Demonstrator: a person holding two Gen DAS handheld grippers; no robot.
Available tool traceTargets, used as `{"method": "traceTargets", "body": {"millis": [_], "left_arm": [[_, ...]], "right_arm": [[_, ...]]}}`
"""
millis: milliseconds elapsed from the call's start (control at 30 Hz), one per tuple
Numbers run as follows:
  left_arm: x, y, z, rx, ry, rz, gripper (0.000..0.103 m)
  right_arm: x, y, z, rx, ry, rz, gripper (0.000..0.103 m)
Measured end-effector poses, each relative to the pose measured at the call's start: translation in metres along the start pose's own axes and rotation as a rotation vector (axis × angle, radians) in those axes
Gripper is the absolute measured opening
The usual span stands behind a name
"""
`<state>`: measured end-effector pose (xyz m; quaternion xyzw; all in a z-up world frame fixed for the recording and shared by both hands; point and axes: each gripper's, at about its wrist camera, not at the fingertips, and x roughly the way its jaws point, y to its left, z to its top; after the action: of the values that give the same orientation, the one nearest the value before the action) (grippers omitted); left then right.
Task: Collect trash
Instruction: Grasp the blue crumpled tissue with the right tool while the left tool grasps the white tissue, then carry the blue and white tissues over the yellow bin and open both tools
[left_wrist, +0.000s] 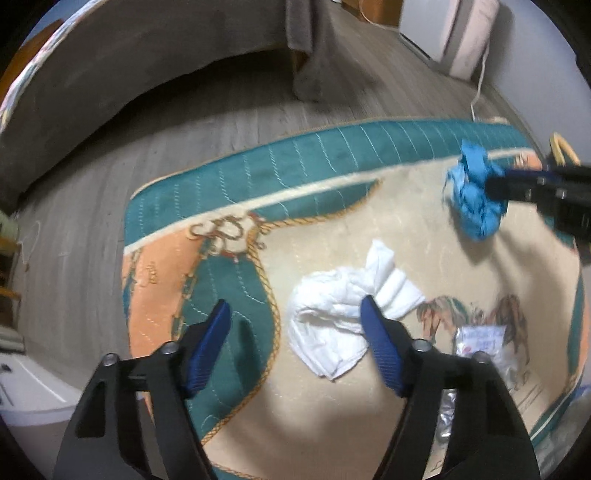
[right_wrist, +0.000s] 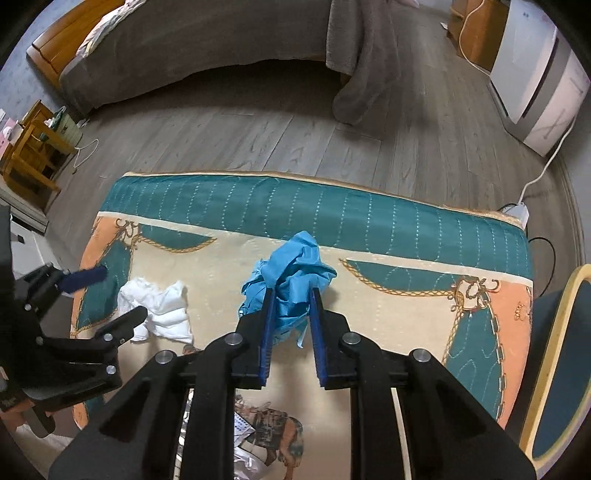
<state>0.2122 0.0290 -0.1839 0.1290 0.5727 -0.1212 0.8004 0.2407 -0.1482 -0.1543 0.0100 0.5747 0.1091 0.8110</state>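
Note:
A crumpled blue wad (right_wrist: 295, 266) hangs just above the patterned quilted cloth (right_wrist: 369, 229), with my right gripper (right_wrist: 291, 295) shut on it. In the left wrist view the same blue wad (left_wrist: 472, 192) shows at the far right in the right gripper (left_wrist: 495, 186). A crumpled white tissue (left_wrist: 332, 325) lies on the cloth (left_wrist: 295, 158). My left gripper (left_wrist: 295, 310) points down over it, jaws apart. One finger sits at the tissue's middle and the other stands clear to its left. From the right wrist view, the left gripper (right_wrist: 110, 299) brackets the tissue (right_wrist: 162, 306).
A clear wrapper (left_wrist: 480, 339) and silvery foil (left_wrist: 447, 417) lie on the cloth near me. Beyond the cloth is wood floor, a bed with a grey blanket (right_wrist: 362, 55), a white appliance (right_wrist: 535, 85) with a cord, and a blue chair (right_wrist: 554, 350) at right.

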Motion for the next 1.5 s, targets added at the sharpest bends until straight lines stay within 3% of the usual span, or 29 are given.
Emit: {"method": "traceTargets", "body": {"millis": [200, 300, 500, 833, 1233, 1500], "left_arm": [[0.001, -0.006, 0.000, 0.018, 0.027, -0.052, 0.030], [-0.003, -0.009, 0.002, 0.034, 0.005, -0.040, 0.019], [-0.027, -0.013, 0.007, 0.033, -0.080, -0.009, 0.016], [-0.093, -0.033, 0.006, 0.011, -0.264, -0.032, 0.016], [-0.130, -0.059, -0.017, 0.051, -0.322, 0.002, 0.016], [-0.140, -0.080, -0.015, 0.070, -0.354, -0.008, 0.016]], "right_arm": [[0.001, 0.002, 0.001, -0.012, 0.001, -0.007, 0.017], [-0.002, 0.003, 0.000, -0.013, -0.005, -0.001, 0.017], [-0.020, 0.000, -0.003, -0.013, -0.040, -0.001, 0.017], [-0.067, -0.011, -0.017, 0.014, -0.124, -0.008, 0.018], [-0.115, -0.019, -0.050, 0.005, -0.192, -0.041, 0.017], [-0.144, -0.059, -0.070, 0.059, -0.231, -0.077, 0.018]]}}
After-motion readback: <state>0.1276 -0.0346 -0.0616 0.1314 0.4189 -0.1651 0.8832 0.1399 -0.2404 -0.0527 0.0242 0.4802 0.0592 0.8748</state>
